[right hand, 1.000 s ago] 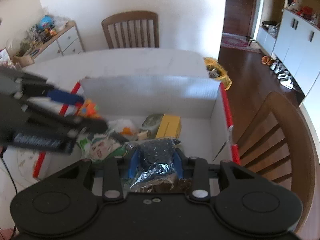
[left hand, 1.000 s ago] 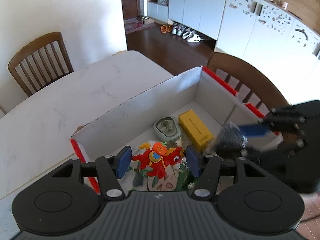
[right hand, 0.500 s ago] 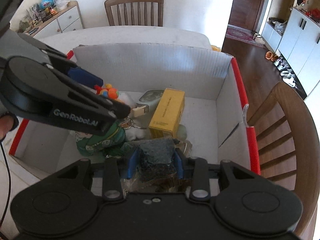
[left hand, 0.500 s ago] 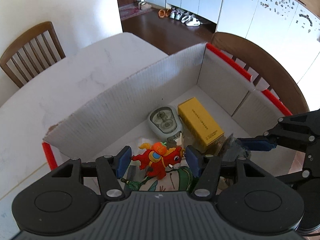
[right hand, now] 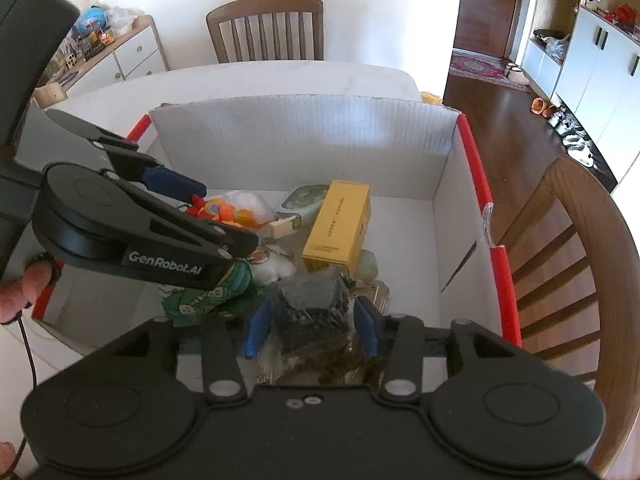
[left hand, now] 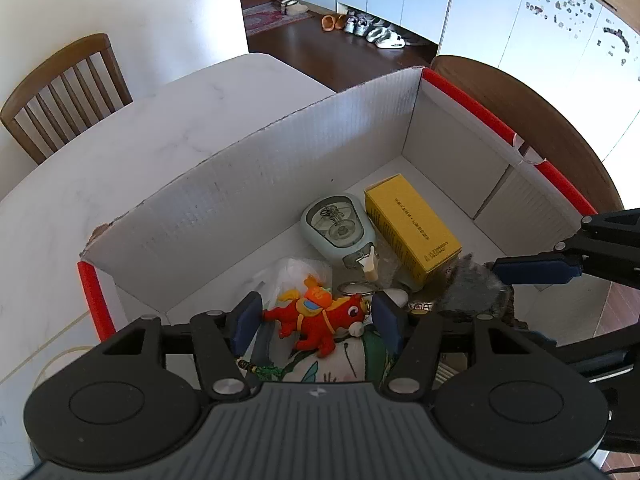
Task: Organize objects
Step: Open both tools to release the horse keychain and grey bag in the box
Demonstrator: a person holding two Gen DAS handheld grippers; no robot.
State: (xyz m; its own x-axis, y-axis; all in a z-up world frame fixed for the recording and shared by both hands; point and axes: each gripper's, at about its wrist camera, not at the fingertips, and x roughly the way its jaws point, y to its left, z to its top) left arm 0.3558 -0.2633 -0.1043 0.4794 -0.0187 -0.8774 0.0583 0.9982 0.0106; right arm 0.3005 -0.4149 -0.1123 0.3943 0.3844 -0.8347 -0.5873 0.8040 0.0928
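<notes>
Fingers of the left gripper are clamped on a red horse toy, one blue pad at its tail end and the other at its nose. Held this way, the toy hangs over the near end of a white cardboard box with red edge strips, which sits on a white marble-look table. Below the fingers lies a white and green printed pouch; ahead of them are a white plastic bag, a key ring, a pale green tape dispenser and, to its right, a yellow carton.

Jaws of the right gripper are opening, with a dark crinkled foil packet between the blue pads. The left pad stands clear of the packet; whether the right pad touches it cannot be told. The packet is low in the box, just in front of the near end of the yellow carton. To the left of these fingers the left gripper reaches in across the box, with the horse toy in its tips and a person's fingers behind it. Two wooden chairs stand around the table.
</notes>
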